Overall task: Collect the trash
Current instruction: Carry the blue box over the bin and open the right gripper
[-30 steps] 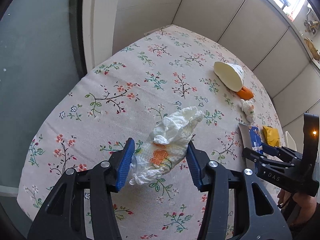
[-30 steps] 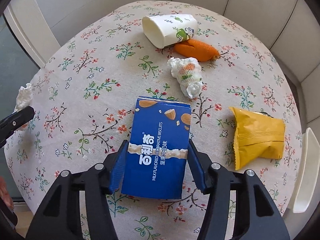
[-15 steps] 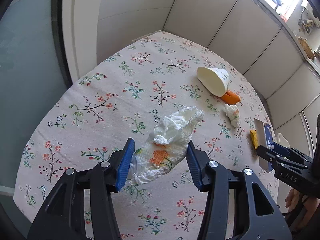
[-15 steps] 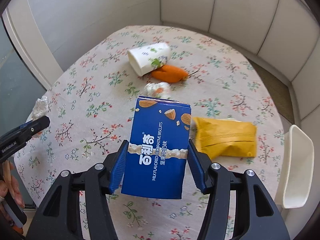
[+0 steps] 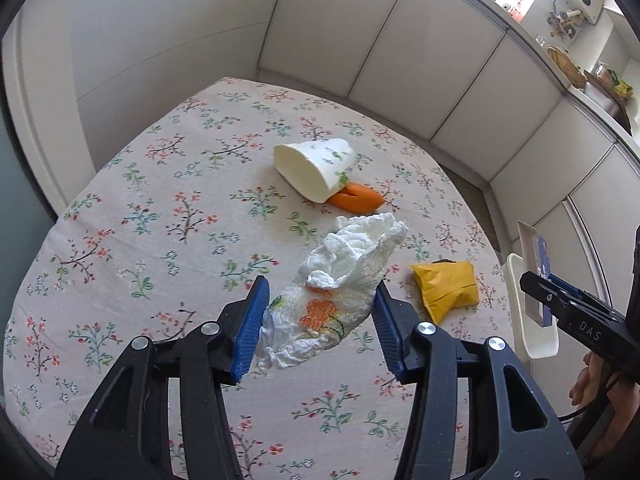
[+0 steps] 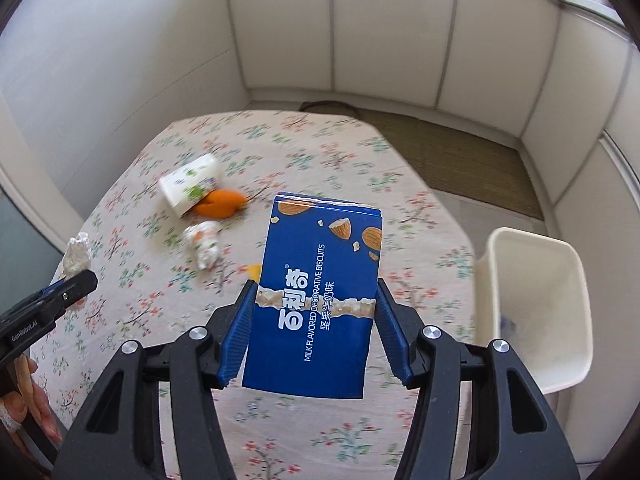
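- The left gripper has its blue fingers clamped on a crumpled white tissue with an orange flower print — the wad sits between the pads and sticks out past the tips, lifted clear of the table
- Beyond the left fingertips, a white paper cup lies on its side on the floral cloth, with an orange wrapper touching its lower edge
- To the right of the left fingers, a yellow snack bag lies on the table; further right a white bin stands off the table's edge
- The right gripper has its fingers closed on a blue biscuit box, gripped by its long sides and held upright above the table
- Just to the right of the right fingers stands the bin, its mouth open toward the camera
- Left of and beyond the box, blurred, lie the cup, the orange wrapper and a second crumpled tissue, all near one another
- At the far left of the right wrist view, the other gripper's tip appears with its tissue poking up
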`<action>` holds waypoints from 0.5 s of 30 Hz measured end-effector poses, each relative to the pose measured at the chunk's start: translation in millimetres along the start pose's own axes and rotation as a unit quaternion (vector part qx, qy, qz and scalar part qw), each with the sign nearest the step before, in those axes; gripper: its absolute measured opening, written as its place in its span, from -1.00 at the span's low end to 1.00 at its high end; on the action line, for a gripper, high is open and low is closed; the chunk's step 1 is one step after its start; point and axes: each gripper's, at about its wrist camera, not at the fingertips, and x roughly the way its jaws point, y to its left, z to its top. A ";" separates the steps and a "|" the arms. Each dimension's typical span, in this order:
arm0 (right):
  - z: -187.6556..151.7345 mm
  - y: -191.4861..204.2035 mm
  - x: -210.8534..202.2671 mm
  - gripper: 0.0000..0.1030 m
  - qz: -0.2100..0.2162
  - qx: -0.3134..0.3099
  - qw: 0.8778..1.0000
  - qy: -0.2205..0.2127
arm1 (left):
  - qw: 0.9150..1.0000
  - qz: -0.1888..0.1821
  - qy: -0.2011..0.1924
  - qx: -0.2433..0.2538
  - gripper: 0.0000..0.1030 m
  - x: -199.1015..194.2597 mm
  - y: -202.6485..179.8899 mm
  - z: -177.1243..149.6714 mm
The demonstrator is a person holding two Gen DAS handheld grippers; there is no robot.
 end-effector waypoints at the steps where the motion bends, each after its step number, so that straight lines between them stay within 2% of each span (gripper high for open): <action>1: 0.6 -8.0 -2.8 0.09 -0.004 0.007 1.000 -0.003 | 1.000 -0.004 0.000 0.004 -0.06 1.7 -6.8 0.6; 9: 6.1 -77.1 -26.5 0.10 -0.058 0.065 0.996 -0.034 | 0.999 -0.035 0.006 0.036 -0.06 16.3 -57.6 3.6; 15: 3.9 -148.3 -37.2 0.10 -0.125 0.147 0.980 -0.050 | 0.997 -0.057 0.009 0.058 -0.06 22.7 -91.7 3.4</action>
